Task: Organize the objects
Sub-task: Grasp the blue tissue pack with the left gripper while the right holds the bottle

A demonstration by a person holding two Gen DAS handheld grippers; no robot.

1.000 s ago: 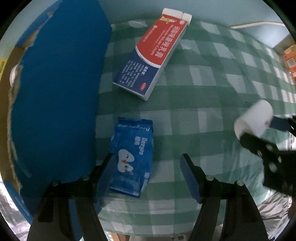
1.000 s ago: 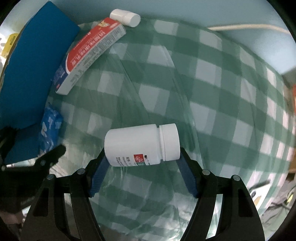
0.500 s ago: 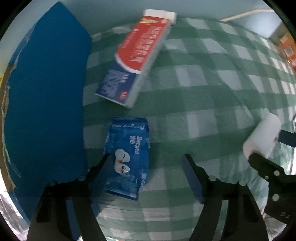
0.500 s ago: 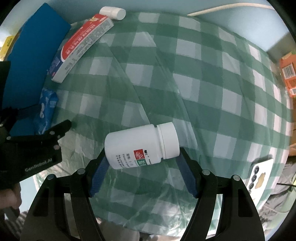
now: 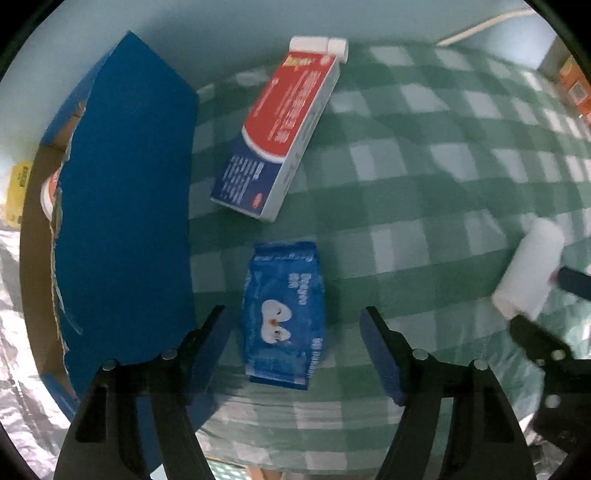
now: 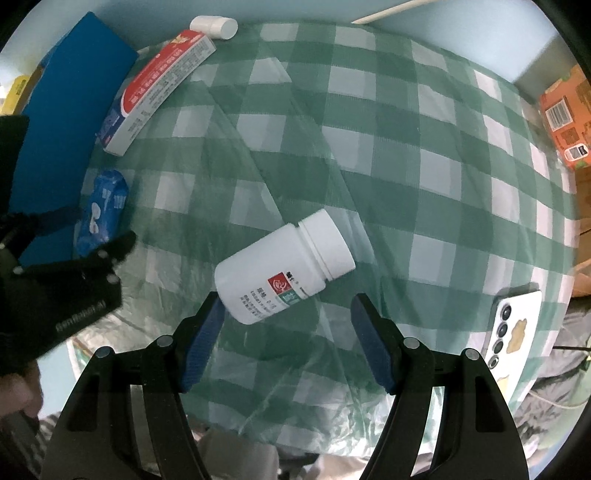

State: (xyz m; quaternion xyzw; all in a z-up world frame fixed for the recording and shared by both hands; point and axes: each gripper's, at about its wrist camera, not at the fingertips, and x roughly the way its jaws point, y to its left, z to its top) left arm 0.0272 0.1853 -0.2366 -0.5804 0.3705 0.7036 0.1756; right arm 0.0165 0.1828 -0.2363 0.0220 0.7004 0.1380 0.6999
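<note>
Surface: a green-and-white checked cloth [image 6: 388, 155] under clear plastic film covered it.
Wipes writing: the small blue soft pack of wipes [image 5: 284, 317] carried white lettering too blurred to read with certainty and a white cartoon figure; it lay flat on the surface.
Carton writing: the long red, white and dark blue cardboard carton [image 5: 282, 125] bore white characters on its red field and fine print on its blue end, none legible.
Bottle label: the white plastic pill bottle with a white screw cap [image 6: 284, 271] showed a small red square logo, a green patch and lines of tiny print, unreadable.
Other writing: white letters on the black body of the left tool were visible in the right wrist view but too dim to spell out; an orange box [image 6: 565, 122] at the far right edge had a barcode.
Left claw [image 5: 295, 350]: jaws stood wide, hanging over the wipes pack, which sat between the blue pads with a gap on either side; nothing was held.
Right claw [image 6: 284, 336]: jaws were wide; the bottle lay tilted on the surface beyond the pads, its base close by the left pad, contact uncertain, well clear of the right one.
Blue box [image 5: 125, 206]: a large blue cardboard box stood left of the wipes.
Small bottle [image 6: 214, 26]: it lay beyond the carton's far end.
Phone [image 6: 513, 328]: a white phone lay at the surface's right edge.
</note>
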